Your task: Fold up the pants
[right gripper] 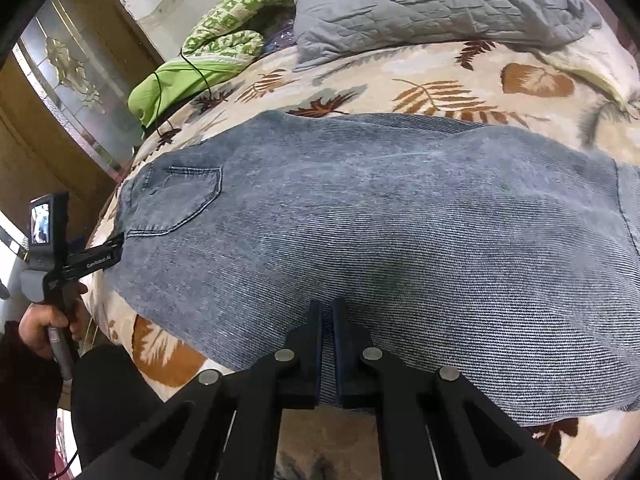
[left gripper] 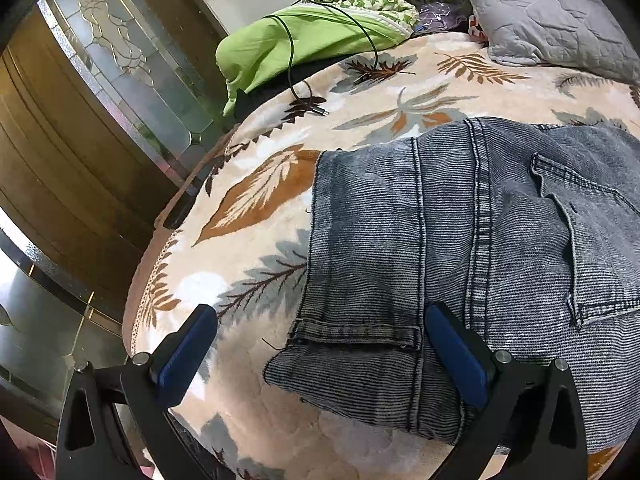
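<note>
Grey-blue jeans (left gripper: 460,220) lie flat on a leaf-patterned blanket (left gripper: 256,200), back pocket (left gripper: 592,240) up, with a leg hem (left gripper: 360,332) folded over near the front. My left gripper (left gripper: 320,314) stands wide open astride that hem; its pads touch nothing. In the right wrist view the jeans (right gripper: 380,220) stretch across the bed. My right gripper (right gripper: 328,308) is shut on their near edge, with denim pinched between the pads. At the jeans' left end a finger (right gripper: 100,258) of the left gripper shows, held by a hand (right gripper: 40,328).
A grey quilted pillow (right gripper: 420,0) and green bedding (left gripper: 288,40) lie at the bed's far side. A black cable (left gripper: 294,80) trails over the blanket. The bed's edge (left gripper: 160,240) drops off on the left, beside a wooden door with a glass panel (left gripper: 120,60).
</note>
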A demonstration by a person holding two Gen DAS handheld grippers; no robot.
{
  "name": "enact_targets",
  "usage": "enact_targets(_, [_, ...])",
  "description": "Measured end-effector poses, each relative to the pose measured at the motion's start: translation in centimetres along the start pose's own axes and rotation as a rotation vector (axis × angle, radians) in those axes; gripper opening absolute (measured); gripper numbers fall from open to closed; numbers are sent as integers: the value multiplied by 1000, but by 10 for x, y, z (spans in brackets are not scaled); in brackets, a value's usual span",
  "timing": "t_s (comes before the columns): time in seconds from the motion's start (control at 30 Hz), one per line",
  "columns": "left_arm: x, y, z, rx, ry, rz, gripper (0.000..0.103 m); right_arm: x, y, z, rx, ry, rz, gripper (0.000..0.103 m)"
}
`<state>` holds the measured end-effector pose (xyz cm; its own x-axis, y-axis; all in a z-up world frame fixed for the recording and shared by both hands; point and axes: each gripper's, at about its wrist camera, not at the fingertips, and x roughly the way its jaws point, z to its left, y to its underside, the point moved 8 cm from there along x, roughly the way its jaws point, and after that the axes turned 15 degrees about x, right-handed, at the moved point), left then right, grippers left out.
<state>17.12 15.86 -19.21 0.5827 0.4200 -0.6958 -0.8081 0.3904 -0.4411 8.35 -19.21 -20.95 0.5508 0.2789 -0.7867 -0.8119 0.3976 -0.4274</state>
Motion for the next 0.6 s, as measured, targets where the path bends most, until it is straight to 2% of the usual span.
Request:
enact_targets(0.13, [0,0,0,-6,-1,-3,103,-1,3,2,-2,36,-41,7])
enact_targets(0.33, [3,3,3,-49,50,-4,103,-2,6,6,-39,88,-100,7])
enact_targets(0.6, [0,1,2,-38,38,-15,103,-4,6,5,-57,65,-99,7])
